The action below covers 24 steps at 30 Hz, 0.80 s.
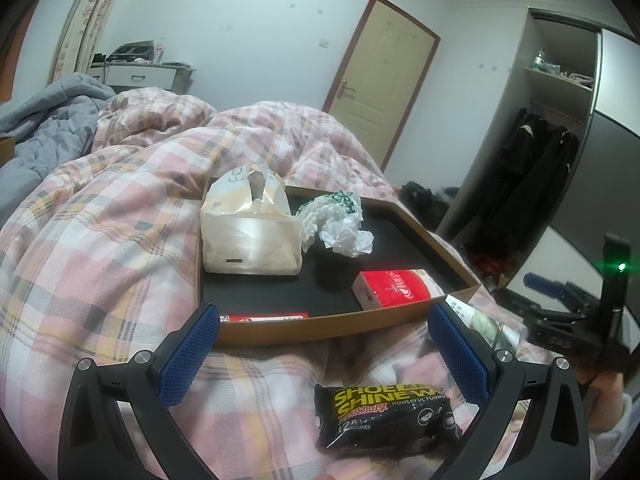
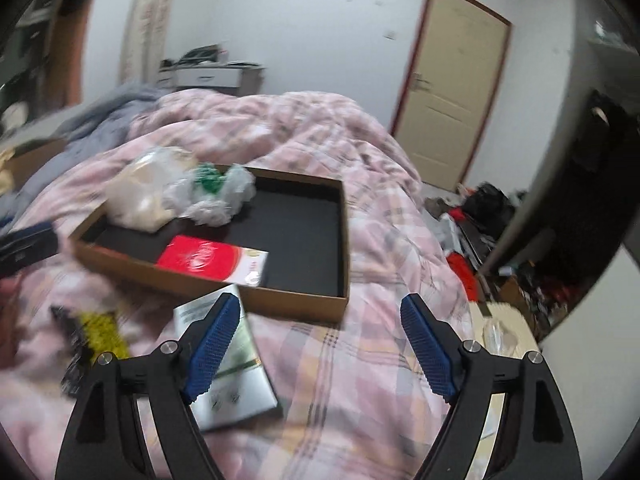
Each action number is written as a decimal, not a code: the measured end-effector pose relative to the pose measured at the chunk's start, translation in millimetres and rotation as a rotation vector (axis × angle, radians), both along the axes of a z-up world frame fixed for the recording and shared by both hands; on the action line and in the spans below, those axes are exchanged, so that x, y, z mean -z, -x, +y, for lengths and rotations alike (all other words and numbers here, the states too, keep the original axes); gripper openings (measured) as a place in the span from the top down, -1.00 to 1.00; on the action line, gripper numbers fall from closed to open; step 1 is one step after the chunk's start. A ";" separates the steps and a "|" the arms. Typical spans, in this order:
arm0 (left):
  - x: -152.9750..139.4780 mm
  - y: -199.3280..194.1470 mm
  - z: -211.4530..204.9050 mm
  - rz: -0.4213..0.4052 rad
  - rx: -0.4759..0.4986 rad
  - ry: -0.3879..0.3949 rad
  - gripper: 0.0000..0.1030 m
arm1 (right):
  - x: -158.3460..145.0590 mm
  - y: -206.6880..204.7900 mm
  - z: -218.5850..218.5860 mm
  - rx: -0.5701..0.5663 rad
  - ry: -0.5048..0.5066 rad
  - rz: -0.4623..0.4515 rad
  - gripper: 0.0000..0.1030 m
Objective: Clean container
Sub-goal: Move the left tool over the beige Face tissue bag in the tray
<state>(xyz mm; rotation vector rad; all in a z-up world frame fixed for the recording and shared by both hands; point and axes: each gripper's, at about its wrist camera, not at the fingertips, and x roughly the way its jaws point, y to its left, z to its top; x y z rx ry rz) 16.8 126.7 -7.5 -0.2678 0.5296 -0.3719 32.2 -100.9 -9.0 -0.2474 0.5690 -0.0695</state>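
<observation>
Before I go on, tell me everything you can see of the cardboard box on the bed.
The cardboard box is a shallow open tray, brown outside, black inside, with low walls and no lid in view. It lies roughly flat on the pink checked quilt. Inside are a cream tissue pack, a crumpled plastic bag and a red packet; a second red item lies by the near wall. Much of the floor is bare. Neither gripper touches it.

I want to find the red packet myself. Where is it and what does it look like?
Find the shallow cardboard box lying on the pink checked quilt. Inside, on its black bottom, near the front edge, lies the red packet. It is the only bright red, flat packet there; the tissue pack and crumpled plastic bag behind it are pale.
</observation>
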 end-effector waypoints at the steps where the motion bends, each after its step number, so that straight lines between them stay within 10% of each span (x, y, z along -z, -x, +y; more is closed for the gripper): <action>1: 0.7 0.3 0.8 0.002 -0.004 0.004 -1.00 | 2.0 -1.1 -1.3 0.022 -0.008 -0.008 -0.58; 12: 7.1 -12.4 18.6 0.074 -0.088 0.066 -1.00 | -13.2 14.3 -25.7 0.226 -0.052 -0.139 -0.70; 24: -4.4 -13.0 7.8 0.040 -0.098 0.018 -1.00 | -4.3 4.4 -34.2 0.246 -0.100 -0.047 -0.71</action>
